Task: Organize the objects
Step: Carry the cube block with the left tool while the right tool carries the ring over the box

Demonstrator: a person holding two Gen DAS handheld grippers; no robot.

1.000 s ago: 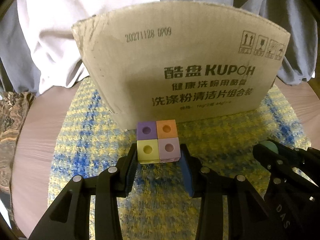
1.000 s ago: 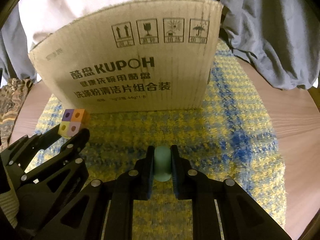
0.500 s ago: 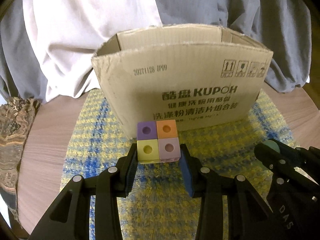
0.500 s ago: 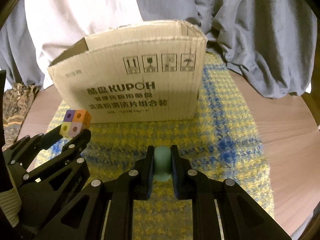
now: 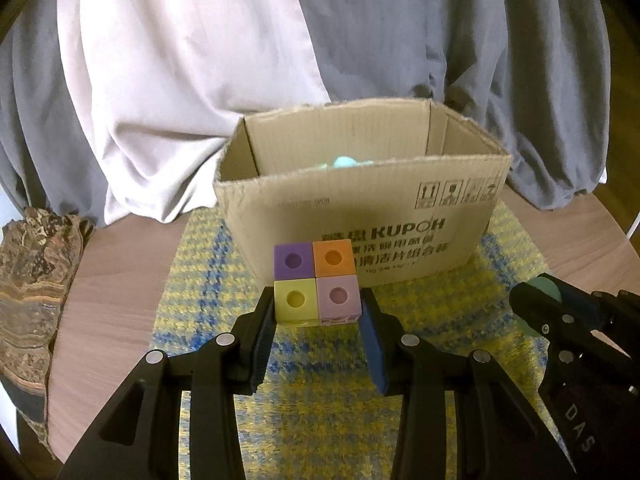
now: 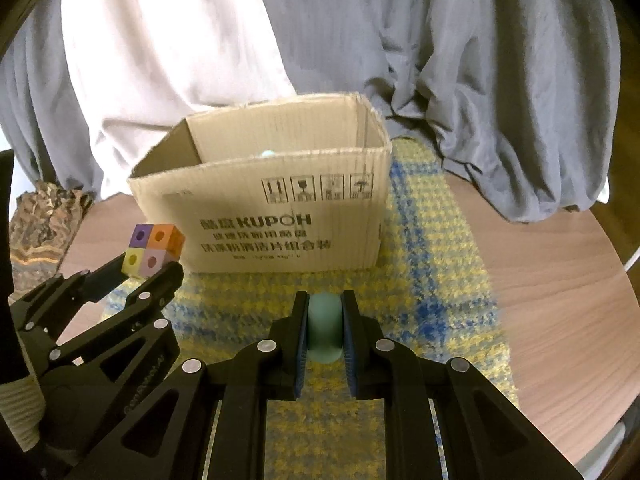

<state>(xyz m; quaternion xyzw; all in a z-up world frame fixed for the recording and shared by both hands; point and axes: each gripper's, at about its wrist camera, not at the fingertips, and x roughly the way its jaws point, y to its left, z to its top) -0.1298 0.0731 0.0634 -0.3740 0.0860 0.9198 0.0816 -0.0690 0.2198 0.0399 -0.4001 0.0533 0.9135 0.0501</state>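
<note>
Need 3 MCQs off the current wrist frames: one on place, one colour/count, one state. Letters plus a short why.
1. Where does the cardboard box stand?
A. on the yellow-and-blue mat
B. on bare wood
C. on the grey cloth

2. How many coloured squares show on the front of the block cluster?
A. two
B. four
C. six

3. What is the state of the right gripper?
A. open and empty
B. shut with nothing in it
C. shut on the pale green piece

Key: 1 A, the mat shows around the base of the box in both views. 2 B, purple, orange, yellow and mauve squares, each with a round hole. 3 C, both pads press the sides of the green piece, clear of the mat; the left gripper likewise clamps the cluster.
</note>
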